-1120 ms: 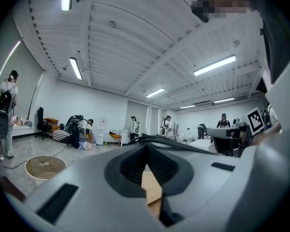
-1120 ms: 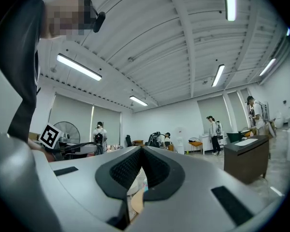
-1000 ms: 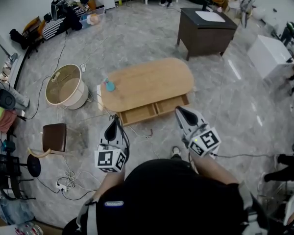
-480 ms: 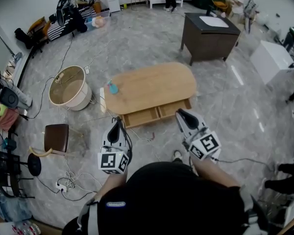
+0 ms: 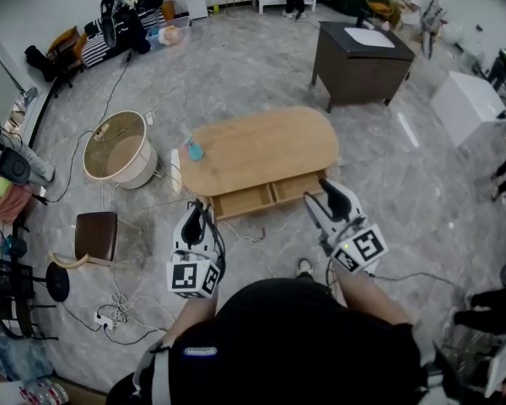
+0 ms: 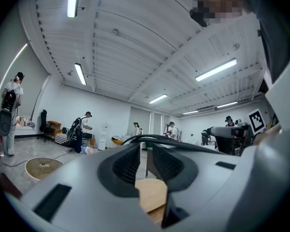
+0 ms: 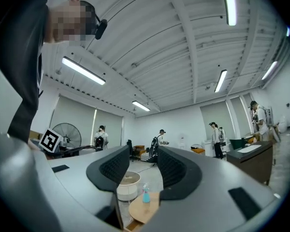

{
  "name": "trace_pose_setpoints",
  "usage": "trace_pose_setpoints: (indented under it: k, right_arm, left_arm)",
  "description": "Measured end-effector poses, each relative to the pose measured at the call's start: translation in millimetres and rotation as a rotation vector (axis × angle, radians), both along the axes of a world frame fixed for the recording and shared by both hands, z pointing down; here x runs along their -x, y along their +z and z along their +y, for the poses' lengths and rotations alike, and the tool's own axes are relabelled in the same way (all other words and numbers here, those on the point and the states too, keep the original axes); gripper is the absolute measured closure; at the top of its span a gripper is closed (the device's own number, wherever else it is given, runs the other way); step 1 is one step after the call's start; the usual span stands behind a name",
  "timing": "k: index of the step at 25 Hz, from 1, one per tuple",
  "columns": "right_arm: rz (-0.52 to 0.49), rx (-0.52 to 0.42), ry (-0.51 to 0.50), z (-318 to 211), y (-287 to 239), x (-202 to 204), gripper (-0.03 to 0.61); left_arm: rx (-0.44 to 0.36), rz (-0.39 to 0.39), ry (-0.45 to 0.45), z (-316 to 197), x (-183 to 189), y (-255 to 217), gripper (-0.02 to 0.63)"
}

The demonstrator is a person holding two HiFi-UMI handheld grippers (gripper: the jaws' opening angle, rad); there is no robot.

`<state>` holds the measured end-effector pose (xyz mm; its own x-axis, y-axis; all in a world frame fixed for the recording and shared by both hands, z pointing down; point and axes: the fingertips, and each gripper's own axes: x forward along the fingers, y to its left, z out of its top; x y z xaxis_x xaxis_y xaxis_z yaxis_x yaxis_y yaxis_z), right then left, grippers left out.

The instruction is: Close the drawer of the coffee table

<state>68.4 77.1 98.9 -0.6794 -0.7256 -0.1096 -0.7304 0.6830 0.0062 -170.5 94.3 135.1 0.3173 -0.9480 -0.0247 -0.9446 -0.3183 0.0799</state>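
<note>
Both grippers' jaws have just been opening from the pinched-together stance of a second ago. The left gripper (image 5: 197, 212) is now showing a narrow gap and the right gripper (image 5: 331, 194) a wider one, and in each gripper view nothing is sitting between the ribbed black pads. I read this as the person readying for the push rather than starting it. The shallow pale-wood drawer (image 5: 268, 196) is standing pulled out as far as before, with neither gripper touching it.

The drawer is projecting from the near long side of the oval light-wood coffee table (image 5: 261, 146), just ahead of both grippers. It is looking like a flat, straight-walled box split by a divider into two bare compartments, so its front edge is probably offering a firm, even face to press on.

On the smooth tabletop's left end a small blue plastic bottle (image 5: 191, 150) is standing upright. Further left, a round cream tub with a pale rim (image 5: 118, 152) and a square brown stool (image 5: 94, 235) are resting on the glossy grey marbled floor (image 5: 236, 66), and a dark brown boxy cabinet (image 5: 358, 53) is standing well beyond the table.
</note>
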Motion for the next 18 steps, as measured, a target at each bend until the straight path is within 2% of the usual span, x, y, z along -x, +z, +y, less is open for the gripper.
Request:
trace_pose_setpoints:
  k: [4, 9, 15, 18]
  right_arm:
    - [0.002, 0.015, 0.023, -3, 7, -6, 0.417]
    - [-0.031, 0.027, 0.061, -7, 9, -19, 0.417]
    - [-0.042, 0.019, 0.106, -7, 10, -33, 0.417]
    - [-0.087, -0.005, 0.127, -4, 4, -41, 0.419]
  left_arm:
    - [-0.024, 0.015, -0.024, -2, 12, -3, 0.496]
    - [-0.033, -0.003, -0.034, -6, 22, -5, 0.449]
    - [-0.013, -0.016, -0.024, -14, 22, 1, 0.437]
    - [-0.006, -0.009, -0.018, -20, 26, 7, 0.437]
